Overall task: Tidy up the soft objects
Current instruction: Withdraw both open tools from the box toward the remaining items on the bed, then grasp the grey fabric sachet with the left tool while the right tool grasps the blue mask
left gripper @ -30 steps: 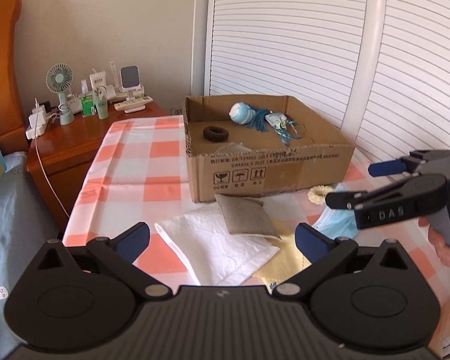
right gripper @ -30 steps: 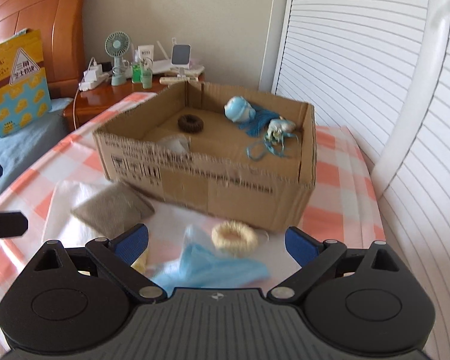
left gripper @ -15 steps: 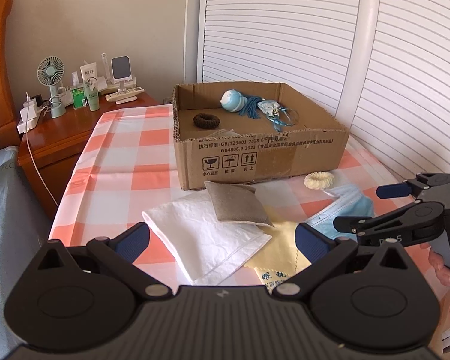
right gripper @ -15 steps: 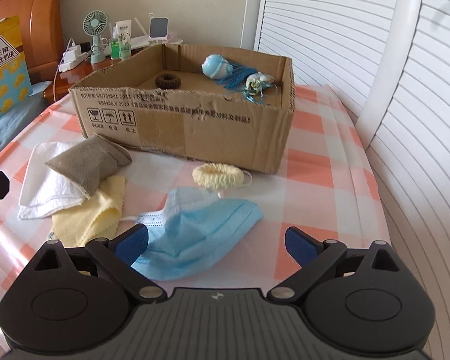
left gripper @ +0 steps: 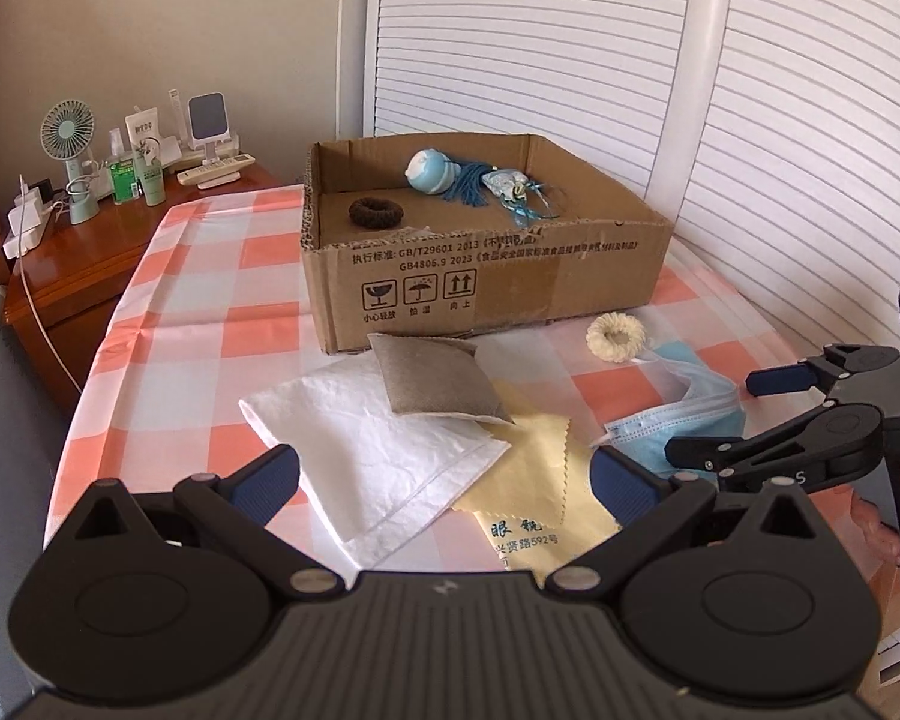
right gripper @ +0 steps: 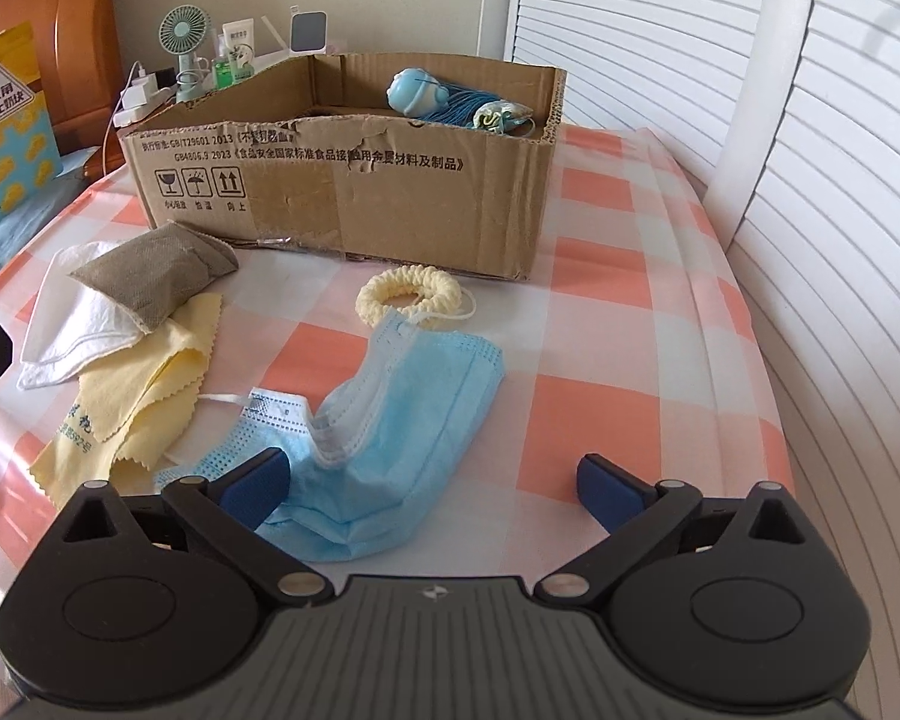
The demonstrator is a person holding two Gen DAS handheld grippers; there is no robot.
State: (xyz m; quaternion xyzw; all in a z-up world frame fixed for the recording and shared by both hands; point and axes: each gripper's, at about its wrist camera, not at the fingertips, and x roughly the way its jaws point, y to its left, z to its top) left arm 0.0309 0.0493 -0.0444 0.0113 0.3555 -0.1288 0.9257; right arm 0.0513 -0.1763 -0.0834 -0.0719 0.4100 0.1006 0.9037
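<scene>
A cardboard box point(left gripper: 510, 294) point(right gripper: 354, 210) stands on the checked tablecloth and holds a brown scrunchie point(left gripper: 376, 211), a blue plush toy point(left gripper: 429, 171) point(right gripper: 414, 91) with a tassel and a small pouch point(left gripper: 506, 185). In front of it lie a grey pouch point(left gripper: 435, 381) point(right gripper: 150, 273) on a white cloth point(left gripper: 378, 456) point(right gripper: 72, 324), a yellow cloth point(left gripper: 540, 480) point(right gripper: 132, 396), a cream scrunchie point(left gripper: 616, 337) point(right gripper: 408, 297) and a blue face mask point(left gripper: 684, 414) point(right gripper: 390, 432). My left gripper point(left gripper: 444, 480) is open above the cloths. My right gripper point(right gripper: 432, 480) point(left gripper: 732, 414) is open over the mask.
A wooden nightstand point(left gripper: 72, 264) at the left carries a small fan point(left gripper: 69, 141) point(right gripper: 180, 36), bottles and chargers. White louvered doors point(left gripper: 750, 90) stand behind and to the right. A yellow and blue box point(right gripper: 6, 120) sits on the bed at the left.
Both grippers have pulled back from the box toward the near edge of the table. The mask, yellow cloth and cream scrunchie now show in full. Both stay open and empty.
</scene>
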